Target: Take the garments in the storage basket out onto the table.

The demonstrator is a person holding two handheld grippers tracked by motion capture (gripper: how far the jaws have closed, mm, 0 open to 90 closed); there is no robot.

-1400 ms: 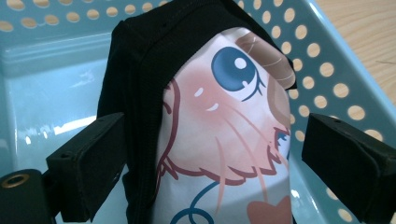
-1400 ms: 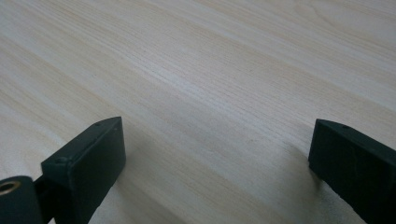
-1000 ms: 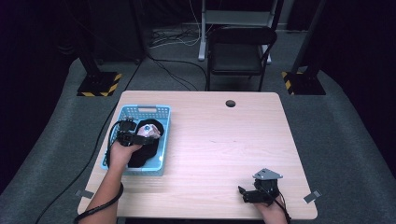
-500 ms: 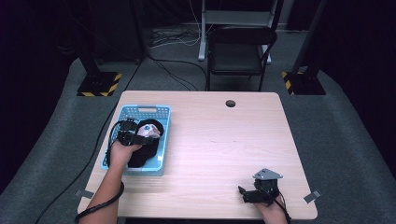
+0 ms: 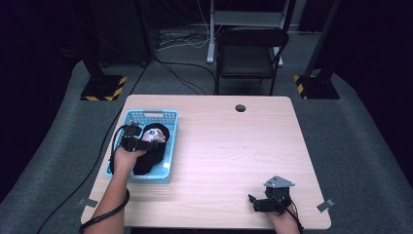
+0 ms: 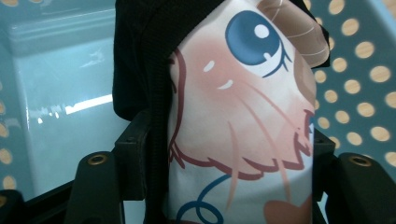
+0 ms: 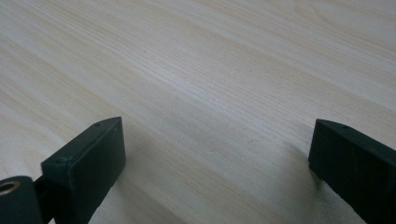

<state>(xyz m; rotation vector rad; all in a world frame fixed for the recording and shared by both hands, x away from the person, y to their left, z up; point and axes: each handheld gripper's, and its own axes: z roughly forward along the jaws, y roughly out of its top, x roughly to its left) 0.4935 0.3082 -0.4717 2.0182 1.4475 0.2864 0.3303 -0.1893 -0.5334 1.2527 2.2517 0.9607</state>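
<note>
Black cloth with a printed cartoon face lies inside the blue basket at the left side of the table. The left gripper has just been closing and its jaws now clamp this cloth, close to the basket walls. It is perhaps a garment. The right gripper rests near the front right edge with jaws apart, and wide bare wood lies between them.

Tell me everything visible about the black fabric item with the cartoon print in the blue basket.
The black fabric item with a white cartoon print looks soft and crumpled. The print shows a large blue eye, pink tones and brown lines. It lies inside the perforated blue plastic basket, at the table's left. The left gripper has just been closing on it and now pinches a fold.
</note>
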